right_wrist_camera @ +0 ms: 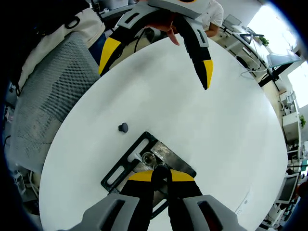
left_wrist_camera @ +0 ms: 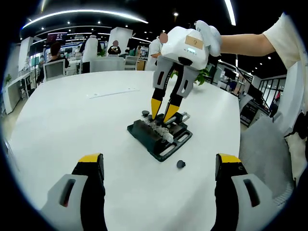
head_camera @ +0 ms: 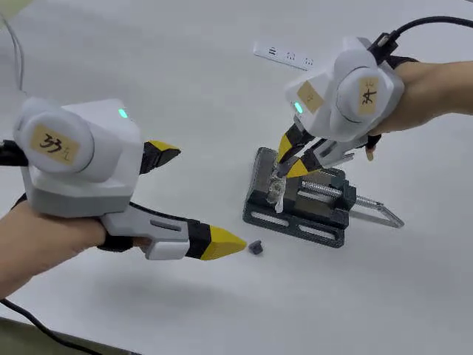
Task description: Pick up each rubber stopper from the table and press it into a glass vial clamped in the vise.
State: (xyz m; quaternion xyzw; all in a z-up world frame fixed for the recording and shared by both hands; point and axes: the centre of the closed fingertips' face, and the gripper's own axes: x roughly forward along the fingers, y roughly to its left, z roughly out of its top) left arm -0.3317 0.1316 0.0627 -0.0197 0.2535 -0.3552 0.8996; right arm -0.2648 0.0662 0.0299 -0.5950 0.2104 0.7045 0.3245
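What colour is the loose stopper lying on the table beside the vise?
Dark grey, clearest in the head view, where the stopper sits on the white table.

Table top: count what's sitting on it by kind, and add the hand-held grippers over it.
Black metal vise: 1
Loose dark rubber stopper: 1
White power strip: 1
Hand-held grippers: 2, the left hand-held gripper and the right hand-held gripper
Clear glass vials in the vise: too small to count
Total: 5, vials aside
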